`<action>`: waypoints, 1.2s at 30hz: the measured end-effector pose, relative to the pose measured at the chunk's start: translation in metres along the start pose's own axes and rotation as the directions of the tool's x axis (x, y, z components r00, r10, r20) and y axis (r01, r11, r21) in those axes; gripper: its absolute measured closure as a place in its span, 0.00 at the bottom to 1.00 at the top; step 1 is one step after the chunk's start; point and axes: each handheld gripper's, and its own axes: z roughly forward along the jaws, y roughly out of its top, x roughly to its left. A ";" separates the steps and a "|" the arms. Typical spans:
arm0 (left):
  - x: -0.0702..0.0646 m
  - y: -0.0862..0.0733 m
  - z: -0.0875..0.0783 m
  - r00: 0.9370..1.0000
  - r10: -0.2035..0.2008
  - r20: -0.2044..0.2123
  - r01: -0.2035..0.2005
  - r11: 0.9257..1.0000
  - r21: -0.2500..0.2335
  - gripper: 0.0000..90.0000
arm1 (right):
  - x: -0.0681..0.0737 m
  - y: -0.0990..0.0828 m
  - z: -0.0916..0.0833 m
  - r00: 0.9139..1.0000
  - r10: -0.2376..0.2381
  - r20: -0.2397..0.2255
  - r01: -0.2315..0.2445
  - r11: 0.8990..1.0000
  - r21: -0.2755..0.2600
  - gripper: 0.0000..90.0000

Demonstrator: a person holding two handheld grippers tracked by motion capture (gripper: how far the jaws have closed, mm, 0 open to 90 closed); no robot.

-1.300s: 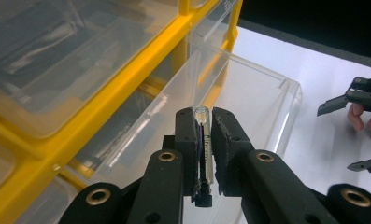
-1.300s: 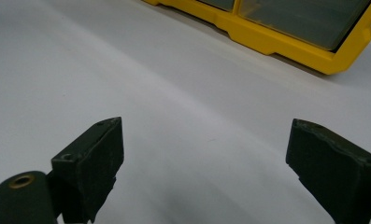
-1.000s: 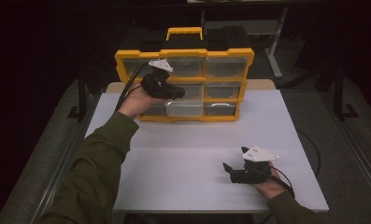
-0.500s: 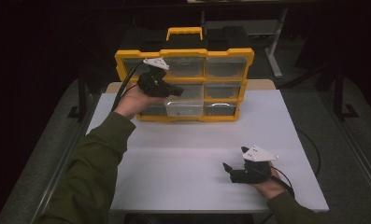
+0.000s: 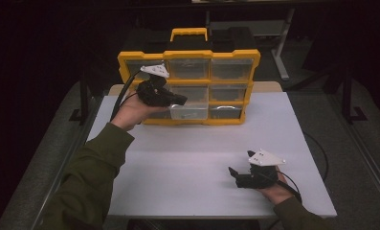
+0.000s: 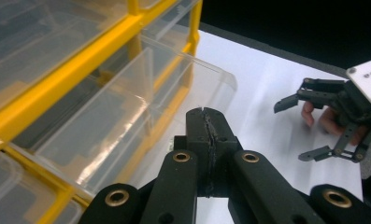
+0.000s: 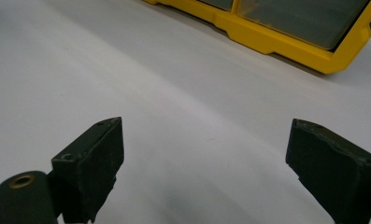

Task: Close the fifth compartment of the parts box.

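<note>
A: Where does the work stand?

B: At the drawer-pulling step, I'd say. In the high view the yellow cabinet (image 5: pixel 189 86) stands at the far edge of the white table (image 5: pixel 187 158), upper middle of the frame. Its clear drawer (image 5: pixel 189 111) in the middle of the bottom row sticks out from the front, ahead of its neighbours.

A: And the left gripper (image 5: pixel 180 99)?

B: It hangs at the left of the cabinet front, tips pointing toward that drawer. In the left gripper view its two black jaws stand pressed flat together at bottom centre, with nothing showing between them. The drawer's (image 6: pixel 174 98) clear rim sits just past the tips, up and to the left. I cannot tell whether the tips touch the rim.

A: So is it holding the drawer?

B: Not that I can see. The jaws have just been closing, and they meet on themselves, not on the plastic.

A: The right gripper (image 5: pixel 235 176)?

B: It rests low on the table at the lower right of the high view, well apart from the cabinet. Its jaws stand wide, bare table between them in the right gripper view. It also shows at the right edge of the left gripper view (image 6: pixel 309 126).

A: What next?

B: My guess: either hook the closed tips behind the drawer's front lip and draw it further out, or open and take the lip properly. A pull straight along the slide matters, since a skewed tug could jam the drawer or shift the cabinet.
</note>
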 end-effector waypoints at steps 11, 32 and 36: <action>-0.014 -0.011 0.001 1.000 0.007 0.021 -0.008 1.000 0.007 1.00 | 0.001 0.000 0.001 1.000 -0.008 0.003 0.008 1.000 -0.001 0.12; -0.010 -0.022 0.013 1.000 0.008 -0.028 -0.007 0.999 0.032 1.00 | 0.002 0.000 0.001 1.000 -0.008 0.004 0.008 1.000 0.002 0.12; -0.009 -0.021 0.013 0.999 0.008 -0.033 -0.007 1.000 0.020 1.00 | 0.002 0.000 0.001 1.000 -0.009 0.003 0.009 1.000 0.001 0.12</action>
